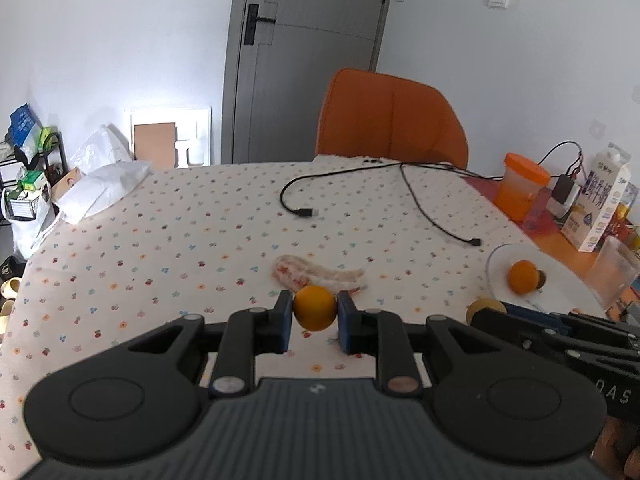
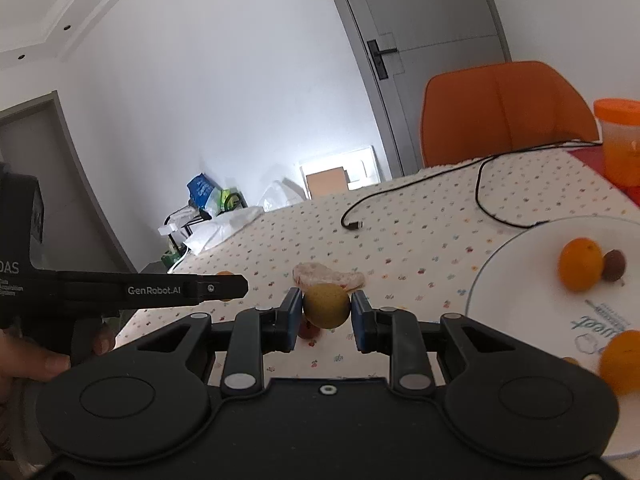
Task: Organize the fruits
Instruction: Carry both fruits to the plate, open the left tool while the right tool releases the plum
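L tool (image 1: 315, 312): clenched on a small orange fruit (image 1: 315, 307), pads pressing both sides, fruit clear of the bench (image 1: 160, 248) by the look of it. The plate (image 1: 560, 284) lies off to its right, w/ one orange (image 1: 523, 277) and a dark round fruit already on it, so the carry from here is rightward and a bit fwd. R tool sits between L tool and plate, could get in the way.

R tool (image 2: 327, 309): clenched on a yellowish round fruit (image 2: 327, 305), also held up off the cloth. Plate rim is just to its right in this view, much nearer than for the L, so R prob drops first. Both fruits are round, no long axis to mind. A pale peel-like scrap (image 2: 326, 276) lies on the bench beyond both tools.
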`<state>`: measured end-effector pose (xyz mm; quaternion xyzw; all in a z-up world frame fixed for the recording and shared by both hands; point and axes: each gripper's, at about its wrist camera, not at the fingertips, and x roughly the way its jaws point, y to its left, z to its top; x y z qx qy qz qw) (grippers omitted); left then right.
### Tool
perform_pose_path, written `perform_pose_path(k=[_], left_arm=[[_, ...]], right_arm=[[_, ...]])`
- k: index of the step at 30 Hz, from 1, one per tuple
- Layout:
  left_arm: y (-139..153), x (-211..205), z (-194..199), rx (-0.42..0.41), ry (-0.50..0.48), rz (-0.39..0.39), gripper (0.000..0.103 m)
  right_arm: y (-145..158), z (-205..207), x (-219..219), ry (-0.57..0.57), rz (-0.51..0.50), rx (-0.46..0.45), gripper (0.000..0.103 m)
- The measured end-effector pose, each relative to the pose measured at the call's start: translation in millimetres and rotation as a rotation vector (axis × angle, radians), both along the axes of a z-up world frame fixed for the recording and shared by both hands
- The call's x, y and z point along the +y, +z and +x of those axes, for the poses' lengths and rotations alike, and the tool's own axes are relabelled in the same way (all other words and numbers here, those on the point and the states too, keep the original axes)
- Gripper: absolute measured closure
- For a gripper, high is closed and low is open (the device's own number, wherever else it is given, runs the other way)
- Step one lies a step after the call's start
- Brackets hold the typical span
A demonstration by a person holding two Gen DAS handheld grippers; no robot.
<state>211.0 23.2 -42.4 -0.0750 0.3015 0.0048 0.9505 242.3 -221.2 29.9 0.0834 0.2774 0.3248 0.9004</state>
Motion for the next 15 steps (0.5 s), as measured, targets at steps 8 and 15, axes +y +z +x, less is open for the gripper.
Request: perform_pose_path(k=[8,15], left_arm=[[10.5,-14.9,-11.6,-0.025,-0.029,-0.006,0.081],[12.8,-33.5,-14.2,-0.039,-0.065,-0.012,0.081]], right_arm=[[10.7,-8.8,-16.6,-0.021,-0.005,-0.024,0.078],[14.8,-13.7,-36.3,-0.057,-0.010,-0.037,0.078]])
